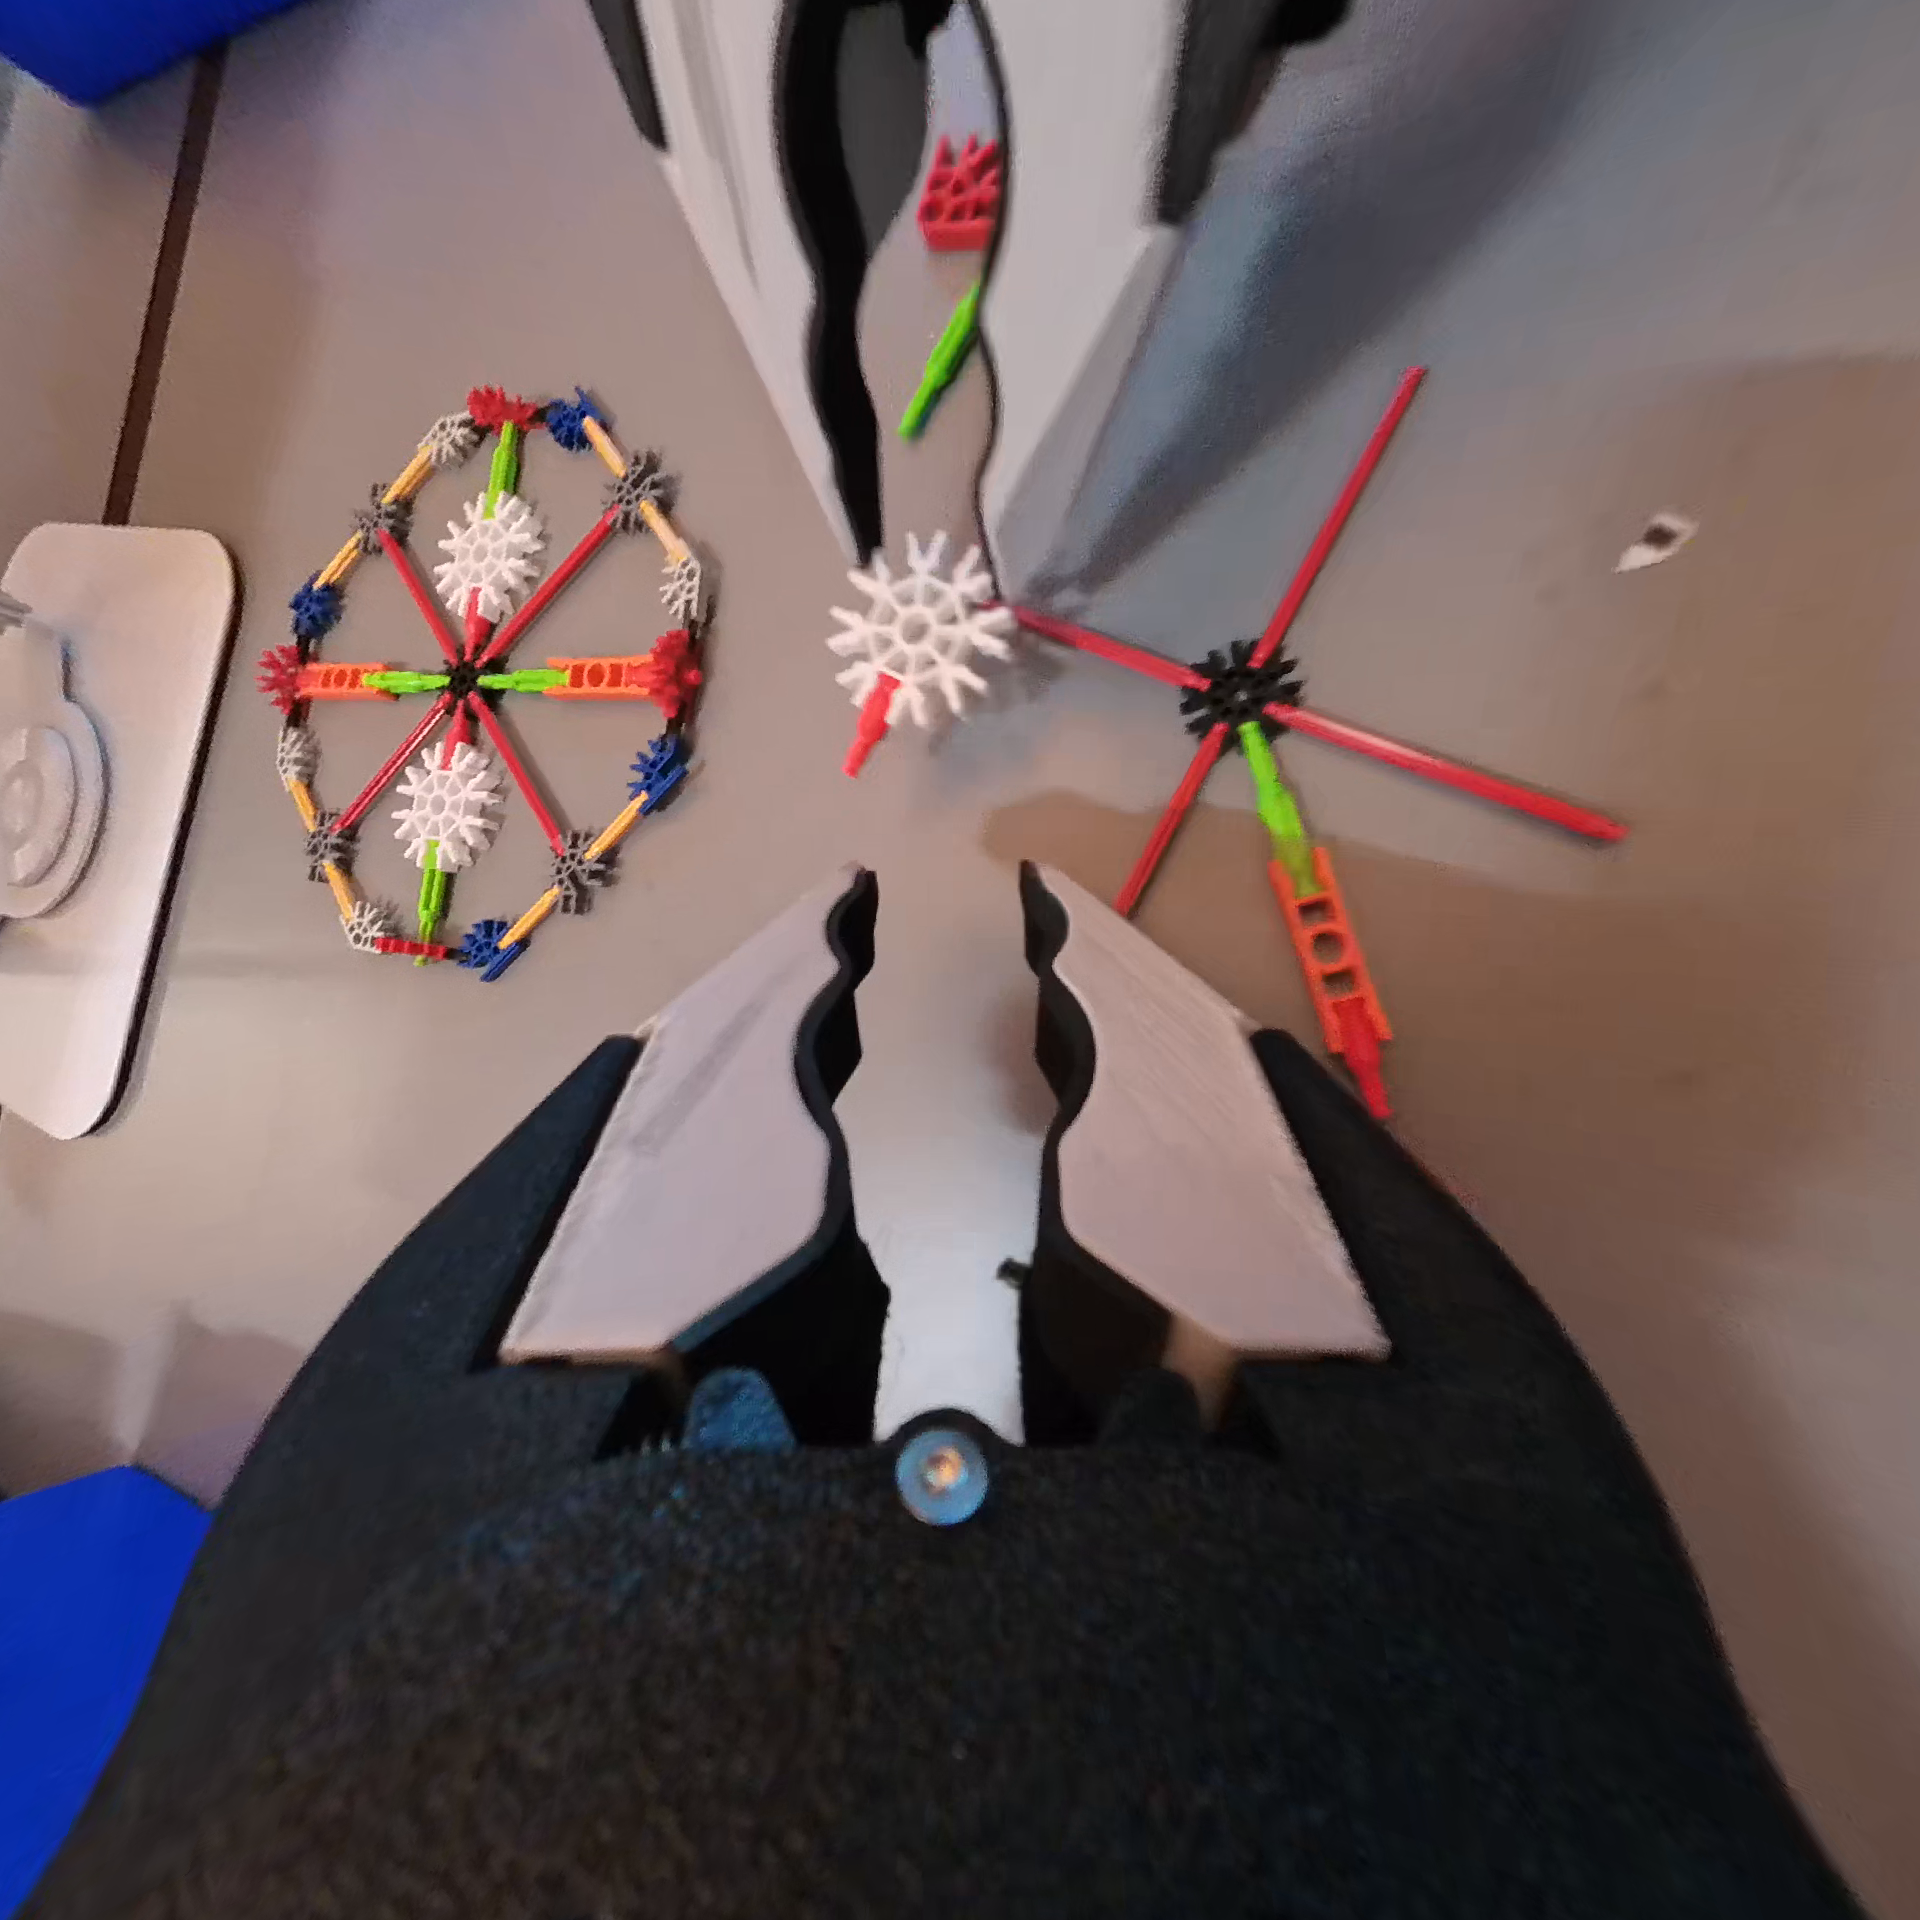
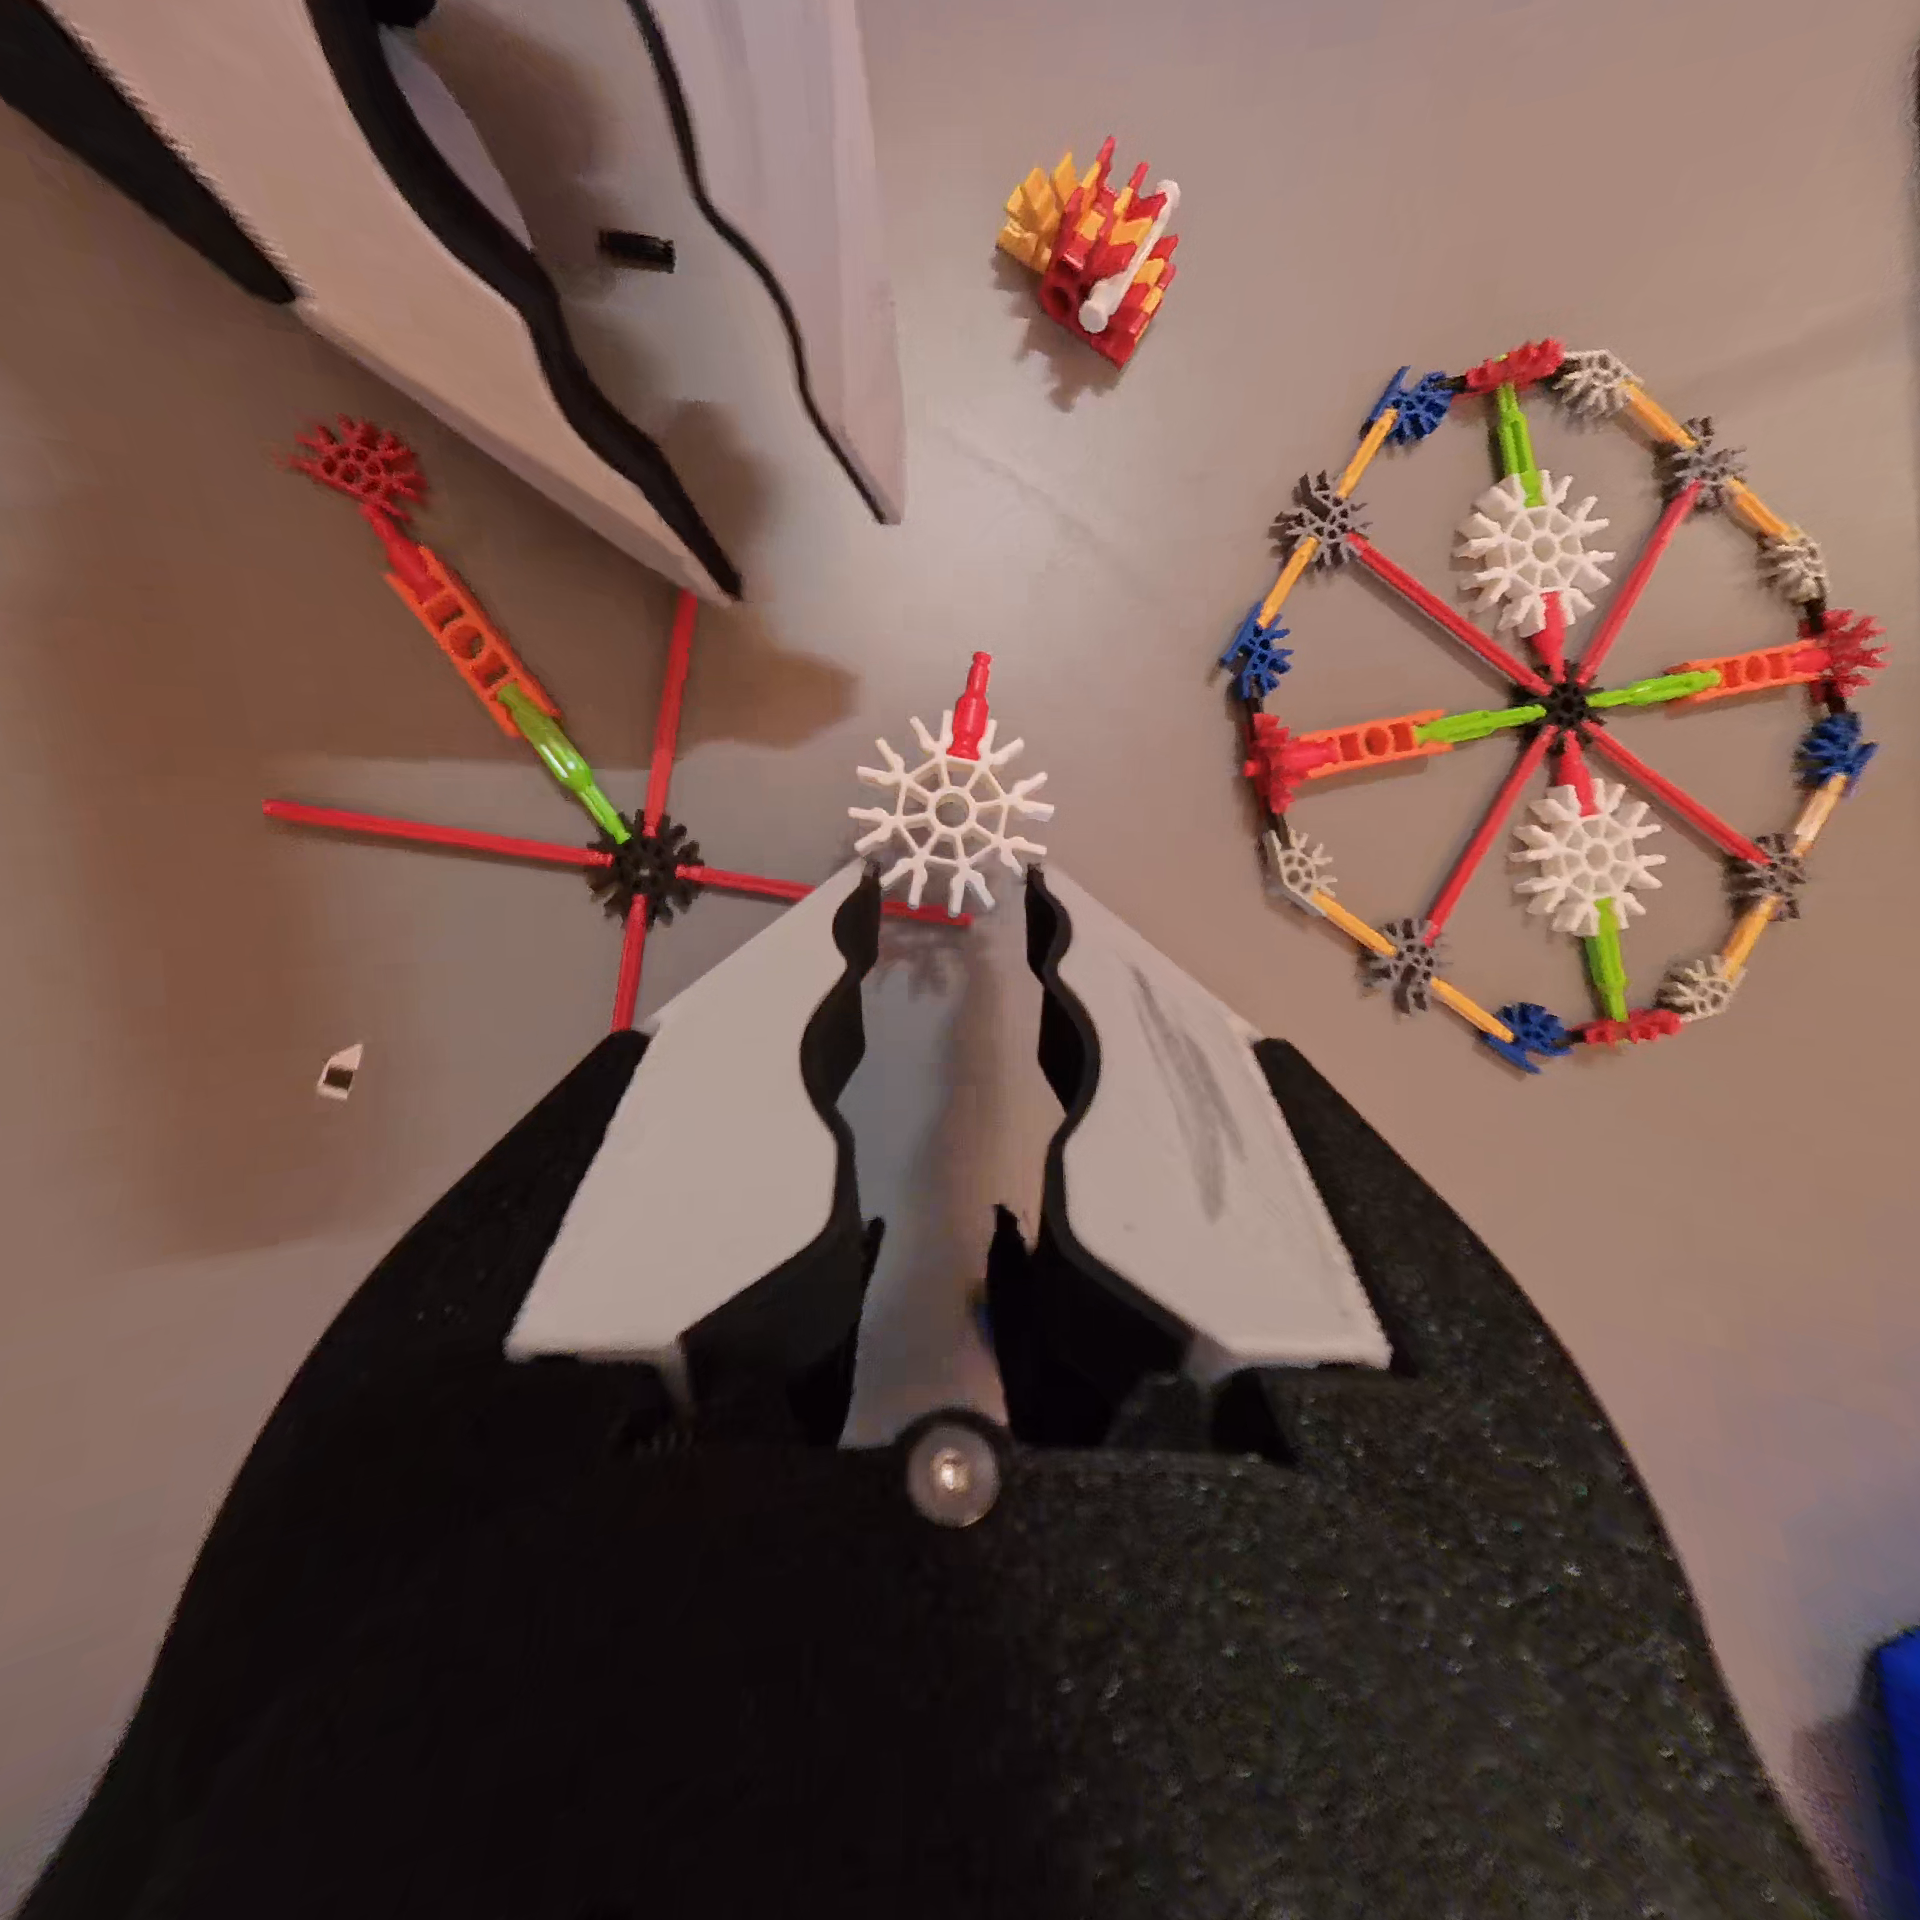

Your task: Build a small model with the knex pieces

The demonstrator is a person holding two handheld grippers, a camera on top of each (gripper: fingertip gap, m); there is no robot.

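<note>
The far end of a thin red plastic rod (image 2: pixel 925 914) is hidden behind the fingertips of the right gripper (image 2: pixel 951 883) in the right wrist view. Whether the white snowflake-shaped plastic connector (image 2: pixel 951 810) is touched by those fingertips cannot be told. In the left wrist view, a flat grey rounded plate (image 1: pixel 114 821) at nine o'clock is cut off by the picture's edge, and a blue object (image 1: pixel 73 1621) at eight o'clock is cropped and unidentifiable. A small red plastic block (image 1: pixel 961 197) at twelve o'clock is blurred and partly covered by a black cable (image 1: pixel 992 364). A small pale scrap (image 1: pixel 1657 540) at two o'clock is too small to identify.
</note>
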